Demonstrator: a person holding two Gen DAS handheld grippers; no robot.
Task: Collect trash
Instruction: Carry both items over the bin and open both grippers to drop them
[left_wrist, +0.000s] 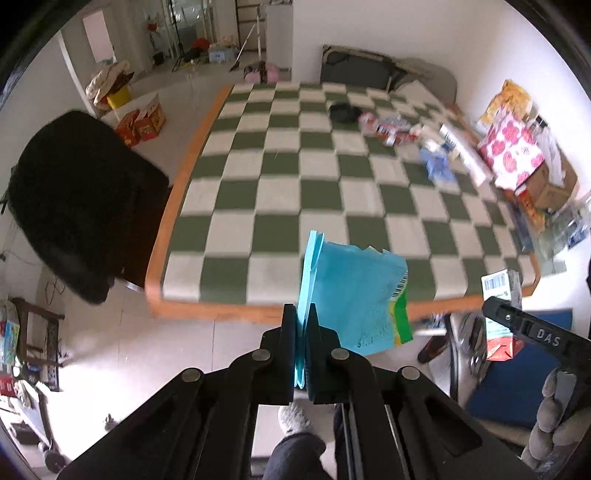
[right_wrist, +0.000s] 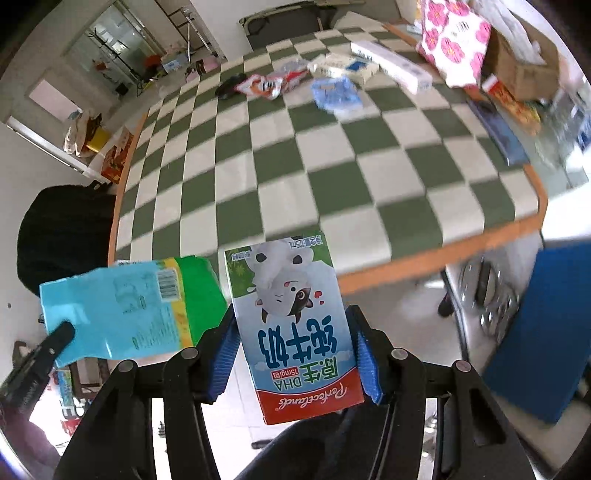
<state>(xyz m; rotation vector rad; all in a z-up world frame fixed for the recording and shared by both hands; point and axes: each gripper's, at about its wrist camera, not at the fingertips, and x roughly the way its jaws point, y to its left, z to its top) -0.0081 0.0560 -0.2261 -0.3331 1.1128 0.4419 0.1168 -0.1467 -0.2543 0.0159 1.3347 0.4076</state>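
While its jaws press nearly together, the left gripper (left_wrist: 303, 332) pinches a torn light-blue and green plastic snack wrapper (left_wrist: 354, 295) by one edge. The right gripper (right_wrist: 295, 354), spread to carton width, clamps an upside-down milk carton printed with a cartoon cow (right_wrist: 295, 325). Both are held above the floor just before the green-and-white checkered table (right_wrist: 295, 166), whose far side carries scattered packaging (right_wrist: 332, 92).
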